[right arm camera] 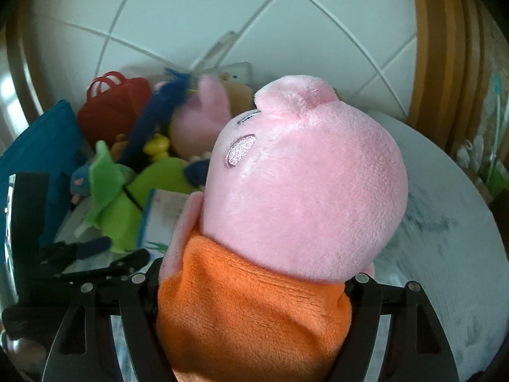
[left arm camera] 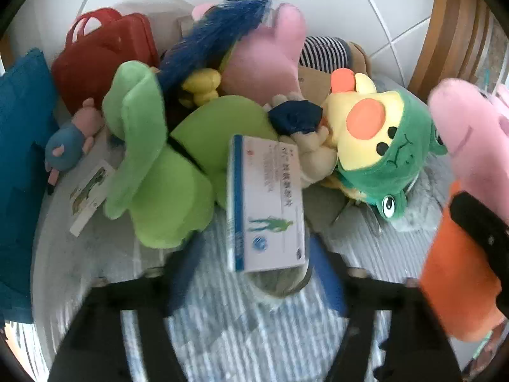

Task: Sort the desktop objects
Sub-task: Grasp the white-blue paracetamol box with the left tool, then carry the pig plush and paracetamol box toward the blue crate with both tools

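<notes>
Orange-clothed, the pink pig toy [right arm camera: 286, 207] is clamped at its body by the right gripper [right arm camera: 254, 318], raised over the round white table [right arm camera: 445, 222]. A white-and-blue box [left arm camera: 267, 203] is pinched by the left gripper [left arm camera: 254, 273] before heaped plush toys [left arm camera: 159, 159]; a red bag [left arm camera: 105, 54] is seen behind.

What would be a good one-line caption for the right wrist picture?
Right gripper clasps a pink pig plush in an orange dress above the round table, beside piled toys.
</notes>
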`<action>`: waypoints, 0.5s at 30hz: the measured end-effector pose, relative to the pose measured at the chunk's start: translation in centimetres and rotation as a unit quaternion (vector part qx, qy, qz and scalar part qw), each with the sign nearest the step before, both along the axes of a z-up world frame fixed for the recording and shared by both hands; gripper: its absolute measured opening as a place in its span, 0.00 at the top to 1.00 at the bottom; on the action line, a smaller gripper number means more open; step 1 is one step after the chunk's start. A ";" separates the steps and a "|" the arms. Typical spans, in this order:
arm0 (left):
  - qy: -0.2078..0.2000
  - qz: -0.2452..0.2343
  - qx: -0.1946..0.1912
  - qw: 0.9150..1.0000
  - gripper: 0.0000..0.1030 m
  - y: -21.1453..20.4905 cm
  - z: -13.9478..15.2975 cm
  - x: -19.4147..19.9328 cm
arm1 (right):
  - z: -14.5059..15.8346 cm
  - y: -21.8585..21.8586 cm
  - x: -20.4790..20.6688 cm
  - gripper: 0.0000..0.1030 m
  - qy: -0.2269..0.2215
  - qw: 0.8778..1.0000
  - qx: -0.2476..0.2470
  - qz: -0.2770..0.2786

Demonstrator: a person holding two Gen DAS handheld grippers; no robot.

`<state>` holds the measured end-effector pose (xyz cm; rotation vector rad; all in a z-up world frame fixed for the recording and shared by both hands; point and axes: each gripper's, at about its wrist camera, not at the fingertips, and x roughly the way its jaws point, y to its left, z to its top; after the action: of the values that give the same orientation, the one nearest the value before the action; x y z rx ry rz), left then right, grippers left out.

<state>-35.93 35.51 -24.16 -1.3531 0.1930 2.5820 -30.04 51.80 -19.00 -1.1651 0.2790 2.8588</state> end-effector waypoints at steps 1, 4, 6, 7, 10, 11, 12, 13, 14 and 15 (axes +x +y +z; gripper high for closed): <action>0.006 0.001 -0.004 1.000 0.28 0.4 -0.2 -0.1 | -0.4 0.8 0.2 0.26 0.001 1.000 -0.001 -0.005; 0.007 0.013 -0.028 0.999 0.28 1.7 -1.4 -1.1 | -1.3 2.5 0.5 0.26 0.002 1.000 -0.008 -0.008; 0.004 0.018 -0.038 0.999 0.28 2.2 -2.3 -1.7 | -1.9 3.2 0.5 0.26 0.004 1.000 -0.014 -0.005; 0.004 0.019 -0.043 0.999 0.28 2.4 -2.7 -1.9 | -2.2 3.4 0.5 0.26 0.005 1.000 -0.016 -0.002; 0.005 0.023 -0.069 0.997 0.28 3.1 -4.0 -2.4 | -2.9 3.4 0.0 0.26 0.005 1.000 -0.017 0.004; 0.004 0.024 -0.074 0.997 0.28 3.3 -4.3 -2.7 | -3.1 3.3 -0.2 0.26 0.006 1.000 -0.018 0.009; 0.003 0.025 -0.080 0.996 0.28 3.4 -4.8 -3.0 | -3.4 3.3 -0.4 0.26 0.005 1.000 -0.020 0.011; 0.002 0.028 -0.086 0.996 0.28 3.4 -5.2 -3.1 | -3.8 3.3 -0.7 0.26 0.003 1.000 -0.020 0.012; 0.001 0.034 -0.092 0.995 0.28 3.3 -5.7 -3.4 | -4.1 3.5 -0.6 0.26 0.002 1.000 -0.021 0.012; -0.005 0.035 -0.091 0.995 0.28 3.2 -6.2 -3.7 | -4.3 3.5 -0.7 0.26 0.000 1.000 -0.021 0.012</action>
<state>-39.59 38.69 -30.40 -1.4581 0.3931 2.6703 -30.78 55.35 -23.32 -1.1829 0.3281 2.8878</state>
